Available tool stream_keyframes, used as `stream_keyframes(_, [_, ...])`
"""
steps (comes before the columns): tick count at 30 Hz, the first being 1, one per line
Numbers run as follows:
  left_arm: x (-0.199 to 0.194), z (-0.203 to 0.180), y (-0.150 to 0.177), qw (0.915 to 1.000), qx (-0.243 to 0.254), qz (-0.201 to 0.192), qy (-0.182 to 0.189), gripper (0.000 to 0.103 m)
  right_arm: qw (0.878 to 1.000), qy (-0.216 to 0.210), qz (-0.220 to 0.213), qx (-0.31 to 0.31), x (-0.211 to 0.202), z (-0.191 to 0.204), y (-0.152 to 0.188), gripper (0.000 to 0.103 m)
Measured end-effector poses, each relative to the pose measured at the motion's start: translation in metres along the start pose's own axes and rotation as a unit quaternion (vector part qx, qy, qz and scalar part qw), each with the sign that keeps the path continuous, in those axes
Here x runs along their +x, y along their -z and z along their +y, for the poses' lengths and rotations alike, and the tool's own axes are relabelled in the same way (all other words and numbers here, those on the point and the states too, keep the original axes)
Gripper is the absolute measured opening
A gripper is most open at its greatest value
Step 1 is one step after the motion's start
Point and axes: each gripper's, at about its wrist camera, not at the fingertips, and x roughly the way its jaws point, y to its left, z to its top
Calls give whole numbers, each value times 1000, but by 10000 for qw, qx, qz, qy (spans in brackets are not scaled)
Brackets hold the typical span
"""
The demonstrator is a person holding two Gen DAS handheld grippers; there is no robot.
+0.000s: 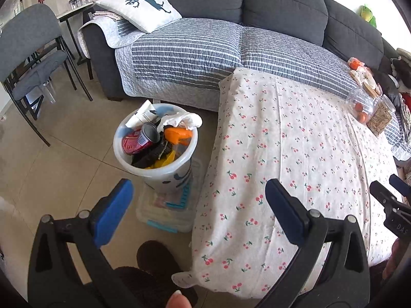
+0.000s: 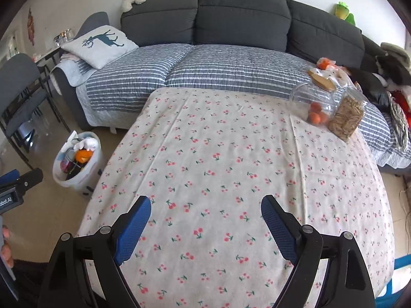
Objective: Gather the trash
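Note:
A white trash bin stands on the floor left of the table, also in the right wrist view. It holds a red can, an orange bottle, a crumpled white tissue and a white tube. My left gripper is open and empty, in front of the bin and the table's left edge. My right gripper is open and empty above the table with the cherry-print cloth.
Two glass jars with oranges and snacks lie at the table's far right. A grey sofa with a striped cover and a deer pillow stands behind. A grey chair stands at left. A clear lidded box sits under the bin.

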Motion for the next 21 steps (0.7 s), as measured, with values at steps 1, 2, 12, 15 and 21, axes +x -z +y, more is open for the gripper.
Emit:
stream_keyframes(1, [-3,-3,5,10000,25,-42,-20,102,10000,17,-63,3,-6,-3,5,89])
stream_keyframes(2, [-5,-7,10,9999,44,-92,-36,102,9999,74,-135,-2,-12,-6,10,90])
stream_keyframes(12, [-29,-23,34,9978,137,-641,-71,102,9969,452,-609,-200,-37,-26,40,97])
stream_keyframes(15, [-28,-31,36,9969,287,-708,-189,102,9968,534,-565,-160,-31,-32,43,97])
stream_keyframes(21, [-20,-36,41,9972,268,-617,-331,102,9971,586,-488,-26,-24,-42,46,97])
